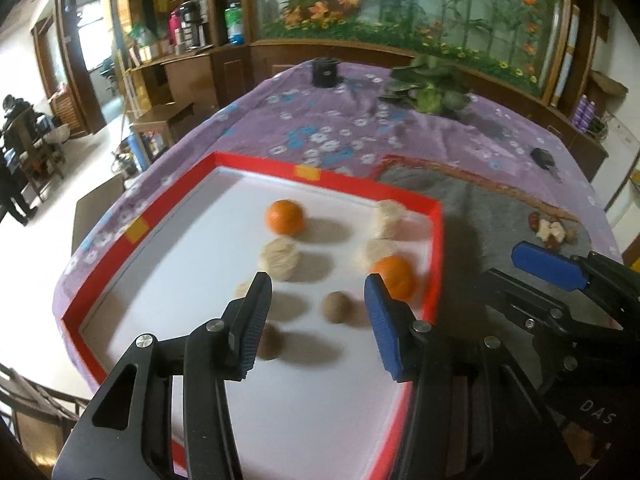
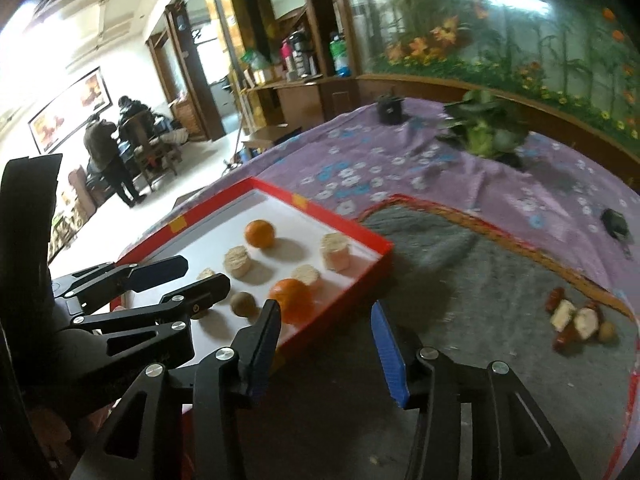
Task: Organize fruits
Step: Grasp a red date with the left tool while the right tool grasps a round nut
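A red-rimmed white tray (image 1: 328,178) (image 2: 362,238) holds two oranges (image 1: 285,217) (image 1: 394,278), several pale round cakes (image 1: 279,257) and small brown fruits (image 1: 337,307). My left gripper (image 1: 318,320) is open and empty above the tray's near half; it also shows in the right wrist view (image 2: 182,276). My right gripper (image 2: 326,348) is open and empty over the grey mat (image 2: 460,280), just right of the tray's corner. A small pile of red dates, cake pieces and a brown fruit (image 2: 580,322) (image 1: 554,232) lies on the mat to the right.
The table has a purple flowered cloth (image 1: 340,136). A leafy plant (image 1: 430,88), a black cup (image 1: 325,72) and a small black object (image 1: 542,158) sit at the back. The table's left edge drops to the floor beside the tray.
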The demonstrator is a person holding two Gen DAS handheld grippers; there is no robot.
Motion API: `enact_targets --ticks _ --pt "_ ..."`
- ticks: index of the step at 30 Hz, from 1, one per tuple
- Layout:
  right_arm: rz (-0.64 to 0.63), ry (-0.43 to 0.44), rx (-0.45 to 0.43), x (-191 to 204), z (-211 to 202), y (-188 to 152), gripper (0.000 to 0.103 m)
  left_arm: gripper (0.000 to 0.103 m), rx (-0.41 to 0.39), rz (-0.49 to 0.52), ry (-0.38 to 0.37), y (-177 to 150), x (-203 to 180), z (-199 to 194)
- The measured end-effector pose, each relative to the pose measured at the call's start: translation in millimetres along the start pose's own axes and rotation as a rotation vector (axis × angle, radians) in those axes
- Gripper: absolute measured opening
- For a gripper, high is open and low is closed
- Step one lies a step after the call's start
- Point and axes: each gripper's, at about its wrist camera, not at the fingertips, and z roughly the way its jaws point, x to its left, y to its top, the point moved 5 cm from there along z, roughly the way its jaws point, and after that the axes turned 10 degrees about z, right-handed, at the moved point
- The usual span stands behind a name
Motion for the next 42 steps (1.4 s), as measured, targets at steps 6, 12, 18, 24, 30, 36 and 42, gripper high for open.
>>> enact_targets --ticks 6,12,18,24,30,36,42 --pt "0.04 -0.094 -0.036 -46 -28 -6 0.047 0.048 -0.007 0.05 -0.062 15 -44 2" --pt "0.104 -0.155 -0.082 -89 -52 -10 0.047 0.048 -0.004 0.109 -0.105 28 -96 9" --pt "0.186 -0.245 -0.088 -154 -77 -23 0.048 0.048 0.013 0.172 -0.16 37 -145 18" --pt "0.244 -0.303 -0.086 -197 -94 -39 0.048 0.048 0.063 0.195 -0.225 39 -183 34" --pt "0.347 -0.29 -0.105 -237 -111 -49 0.049 0.048 0.082 0.211 -0.268 47 -214 48" --pt "0.333 -0.285 -0.098 -240 -109 -50 0.049 0.048 0.08 0.252 -0.308 59 -243 66" --pt "0.324 -0.283 -0.082 -247 -104 -47 0.049 0.048 0.095 0.278 -0.329 63 -257 82"
